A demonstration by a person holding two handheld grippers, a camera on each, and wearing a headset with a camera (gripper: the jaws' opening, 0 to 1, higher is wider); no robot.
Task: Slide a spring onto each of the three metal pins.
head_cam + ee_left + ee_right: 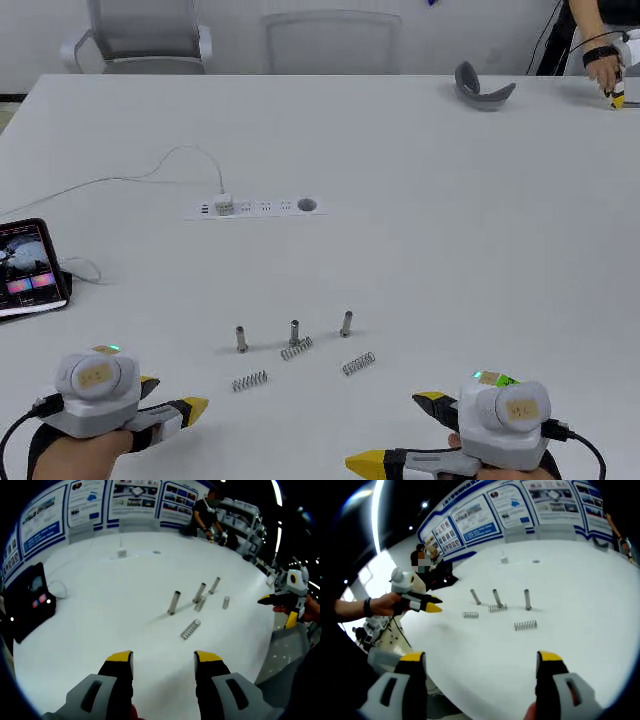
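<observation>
Left gripper is released, jaws apart and nothing in them, on the near side and left of the middle pin. Right gripper is spread even wider, empty too, near side and right of that pin. Left pin and right pin flank it, all upright and bare. One spring lies right at the middle pin's foot, a second spring near-left of it, a third spring near-right. Power strip sits well beyond it on the table
</observation>
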